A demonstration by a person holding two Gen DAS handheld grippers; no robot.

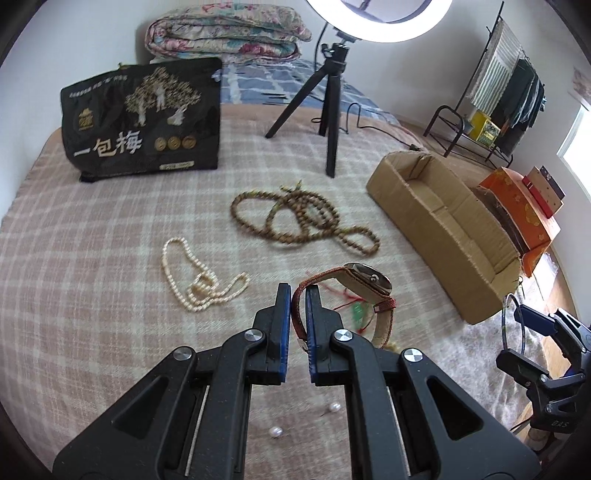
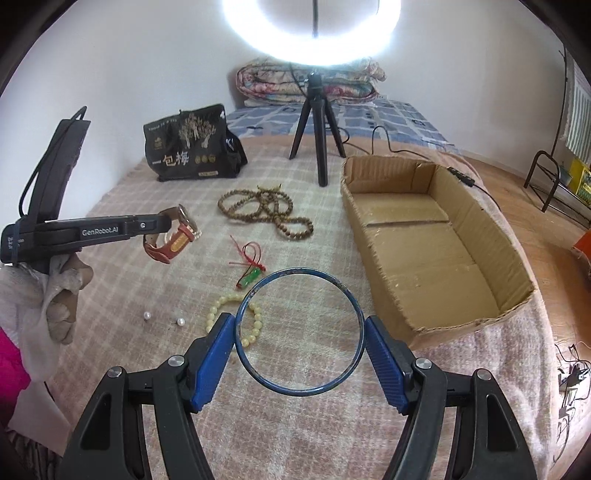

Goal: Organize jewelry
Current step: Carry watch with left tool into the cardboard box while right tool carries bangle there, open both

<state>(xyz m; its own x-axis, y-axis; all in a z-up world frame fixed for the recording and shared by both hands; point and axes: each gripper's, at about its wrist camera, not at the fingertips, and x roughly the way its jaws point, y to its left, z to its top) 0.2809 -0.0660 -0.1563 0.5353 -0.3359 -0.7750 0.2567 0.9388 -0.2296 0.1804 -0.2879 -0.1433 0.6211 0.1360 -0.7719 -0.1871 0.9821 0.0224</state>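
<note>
My left gripper [image 1: 298, 291] is shut on the red strap of a wristwatch [image 1: 364, 282] and holds it above the bed; it also shows in the right wrist view [image 2: 177, 230]. My right gripper [image 2: 300, 325] is shut on a blue bangle [image 2: 347, 291], held across its width above the blanket. The bangle also shows at the right edge of the left wrist view [image 1: 506, 317]. On the bed lie a brown bead necklace [image 1: 303, 218], a white pearl necklace [image 1: 201, 278], a cream bead bracelet [image 2: 218, 312], a green charm on red cord [image 2: 250, 271] and two loose pearls [image 2: 147, 315].
An open cardboard box [image 2: 436, 236] sits on the bed to the right, its floor bare. A black snack bag [image 1: 144, 118], a ring-light tripod [image 1: 325, 107] and a folded quilt [image 1: 229, 29] stand at the back. Orange boxes [image 1: 524, 210] lie beyond the cardboard box.
</note>
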